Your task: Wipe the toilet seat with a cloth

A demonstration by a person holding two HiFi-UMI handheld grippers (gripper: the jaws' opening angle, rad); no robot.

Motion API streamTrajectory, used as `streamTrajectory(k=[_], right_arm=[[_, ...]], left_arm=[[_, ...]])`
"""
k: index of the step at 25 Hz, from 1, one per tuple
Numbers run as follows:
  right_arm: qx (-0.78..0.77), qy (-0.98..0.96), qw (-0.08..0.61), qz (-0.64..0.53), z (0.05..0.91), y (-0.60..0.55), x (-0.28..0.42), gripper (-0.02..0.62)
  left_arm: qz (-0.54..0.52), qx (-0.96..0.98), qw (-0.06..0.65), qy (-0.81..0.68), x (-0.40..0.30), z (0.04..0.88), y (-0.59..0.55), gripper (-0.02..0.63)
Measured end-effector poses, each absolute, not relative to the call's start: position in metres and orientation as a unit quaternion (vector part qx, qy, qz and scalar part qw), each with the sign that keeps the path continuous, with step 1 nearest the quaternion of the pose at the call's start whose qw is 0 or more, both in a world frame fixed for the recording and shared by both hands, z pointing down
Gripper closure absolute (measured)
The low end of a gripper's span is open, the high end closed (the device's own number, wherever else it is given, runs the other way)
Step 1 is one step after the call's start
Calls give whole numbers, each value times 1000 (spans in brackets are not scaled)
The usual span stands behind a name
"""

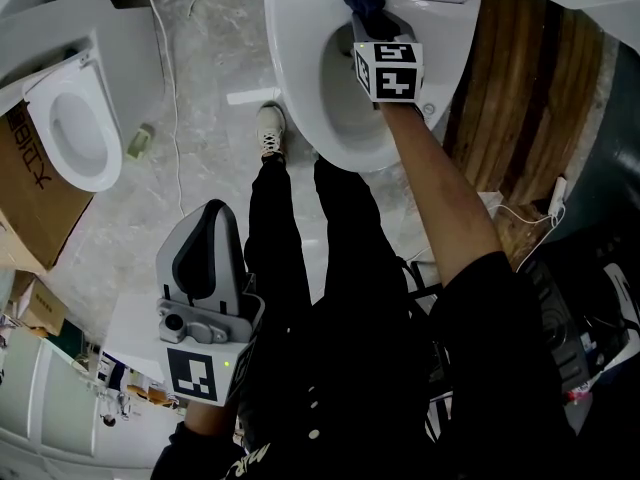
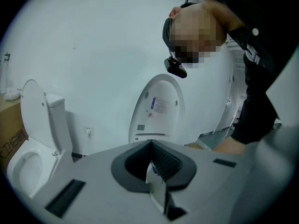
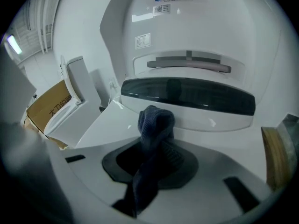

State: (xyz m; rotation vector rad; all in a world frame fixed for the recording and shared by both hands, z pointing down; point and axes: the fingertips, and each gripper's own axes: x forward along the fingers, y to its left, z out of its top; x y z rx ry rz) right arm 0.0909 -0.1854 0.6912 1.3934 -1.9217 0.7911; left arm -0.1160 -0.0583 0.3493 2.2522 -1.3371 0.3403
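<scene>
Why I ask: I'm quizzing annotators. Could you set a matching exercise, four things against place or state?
1 cloth
2 left gripper
3 cardboard box
4 white shoe

a worn by the person
b jaws shut, empty
c held in the right gripper, at the seat's rear
d beside the second toilet

Pairs: 1-c, 2-b, 3-d, 4-a.

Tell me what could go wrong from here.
The cloth is pinched as a narrow bunch in the right gripper; it could slip out and fall into the open bowl.
Only a small lump of cloth pokes past the jaws, so the hard tips might scrape the toilet seat.
A white cable trails near the shoe: possible snag.
</scene>
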Motion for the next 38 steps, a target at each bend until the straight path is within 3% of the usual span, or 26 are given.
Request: streamTrajectory(k=[24,32,38], right_arm=[[527,-717,291,352,685,-173,119,511],[429,-802,291,298,620,-145,99,510],[418,-822,276,273,543,-124,122,511]], left_arm=[[125,835,238,-480,-105,337,-62,595],[110,848,215,-472,-93,308,-71,595],[95,859,187,-466,-88,269,-82,595]])
